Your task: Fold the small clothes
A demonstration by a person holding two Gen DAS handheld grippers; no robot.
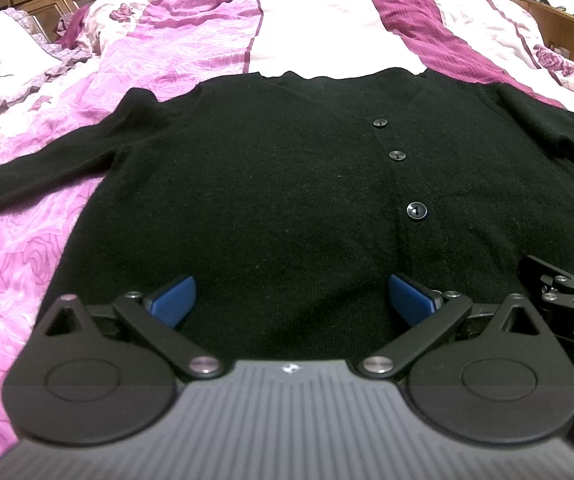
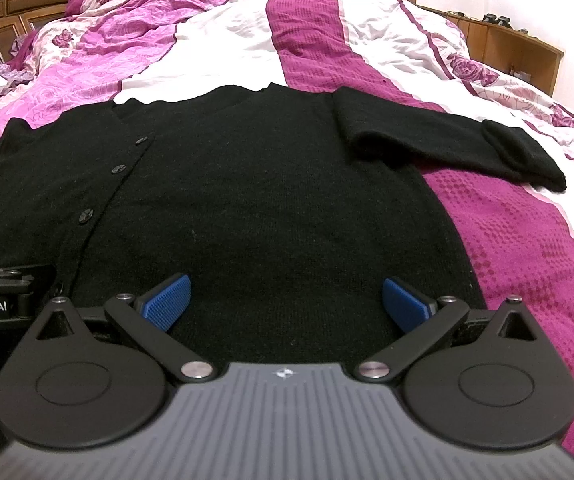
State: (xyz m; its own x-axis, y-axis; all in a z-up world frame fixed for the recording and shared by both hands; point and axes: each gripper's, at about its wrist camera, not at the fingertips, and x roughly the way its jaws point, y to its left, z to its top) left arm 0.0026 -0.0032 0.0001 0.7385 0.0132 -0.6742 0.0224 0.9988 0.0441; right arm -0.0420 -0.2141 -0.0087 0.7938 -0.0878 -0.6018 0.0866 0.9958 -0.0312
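A small black knitted cardigan (image 1: 271,184) lies flat and buttoned on the bed, collar at the far end, with three black buttons (image 1: 397,155) down its front. Its sleeves spread to both sides; the right sleeve (image 2: 447,142) has a turned-back cuff. My left gripper (image 1: 292,300) is open just above the hem, left of the button line, blue pads (image 1: 173,300) wide apart. My right gripper (image 2: 285,302) is open too, over the hem on the cardigan (image 2: 279,208) right half. Nothing is held in either one.
The bed is covered by a pink, white and magenta floral quilt (image 2: 527,264). A wooden headboard (image 2: 3,4) stands at the far left, a wooden shelf (image 2: 515,48) at the far right. The other gripper's body (image 1: 567,300) shows at each view's inner edge.
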